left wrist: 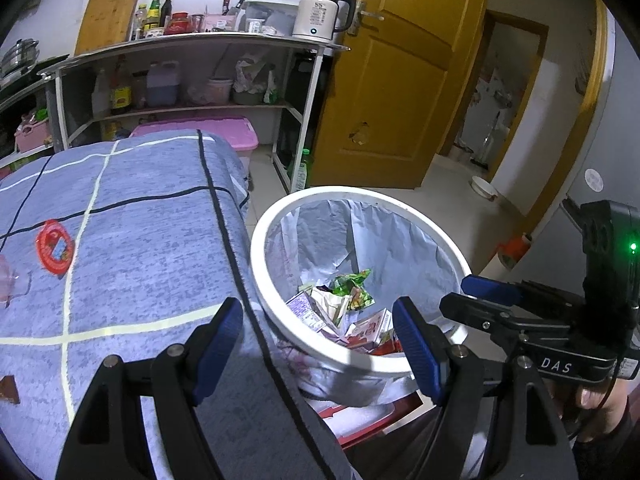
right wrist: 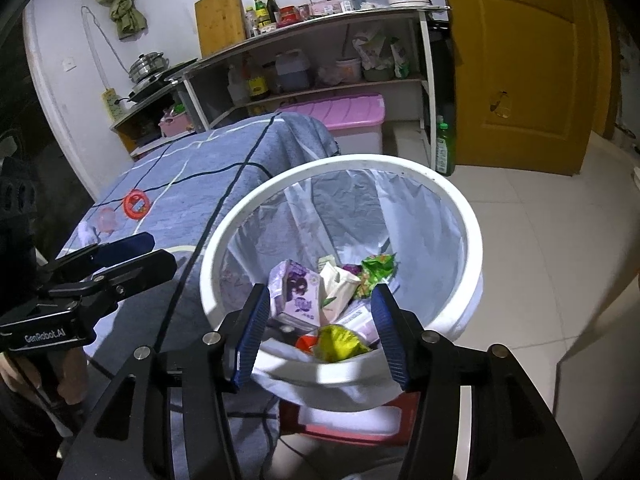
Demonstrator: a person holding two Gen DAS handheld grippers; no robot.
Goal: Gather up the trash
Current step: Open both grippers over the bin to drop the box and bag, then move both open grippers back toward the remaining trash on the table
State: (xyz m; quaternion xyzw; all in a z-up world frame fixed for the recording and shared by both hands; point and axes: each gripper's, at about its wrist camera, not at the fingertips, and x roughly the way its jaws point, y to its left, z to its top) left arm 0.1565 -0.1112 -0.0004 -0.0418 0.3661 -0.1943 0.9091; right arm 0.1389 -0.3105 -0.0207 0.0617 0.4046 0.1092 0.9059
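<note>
Right now both claws hang over the near rim of the white bin (right wrist: 464, 216), which stands just beside the edge of the table (left wrist: 152, 240). The right claw (right wrist: 320, 332) stands about half open with nothing between its pads; directly under the gap, inside the bin, lies a yellow wrapper (right wrist: 340, 344), clear of both pads. Past it in the liner sit a purple carton (right wrist: 298, 292), a pale pouch (right wrist: 338, 288) and a green wrapper (right wrist: 376, 268), all piled at the bottom. The left claw (left wrist: 318, 344) is wide open and empty as well, its left finger over the blue cloth at the table's edge and its right finger over the bin's rim. Well back on the cloth, toward the table's far-left side, a red ring (left wrist: 54, 252) lies flat, far from either claw.
</note>
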